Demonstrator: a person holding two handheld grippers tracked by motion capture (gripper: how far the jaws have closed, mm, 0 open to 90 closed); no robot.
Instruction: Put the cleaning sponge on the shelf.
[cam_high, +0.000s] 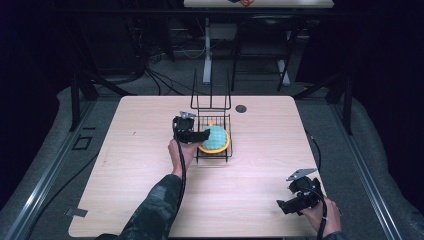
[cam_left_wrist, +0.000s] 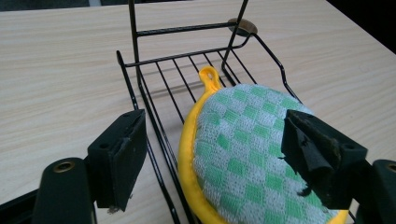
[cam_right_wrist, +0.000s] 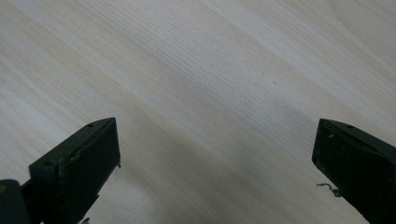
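Observation:
A round pot holder (cam_high: 215, 138), green-and-white checked with a yellow rim and a hanging loop, lies tilted in a black wire rack (cam_high: 198, 156) at the table's middle. My left gripper (cam_high: 204, 135) reaches it from the left and is open. In the left gripper view one of the left gripper's (cam_left_wrist: 217, 156) jaws stands outside the rack's (cam_left_wrist: 154, 135) left rim and the other over the pot holder's (cam_left_wrist: 233, 140) cloth, with neither pad pressing on it. My right gripper (cam_high: 284, 206) rests near the table's front right corner, open, with bare wood between its jaws (cam_right_wrist: 215, 158).
A small dark round disc (cam_high: 241, 108) sits on the light wooden table (cam_high: 150, 165) behind the rack. The rack's tall wire back (cam_high: 211, 95) rises at its far side. A cable trails from each gripper along the forearm.

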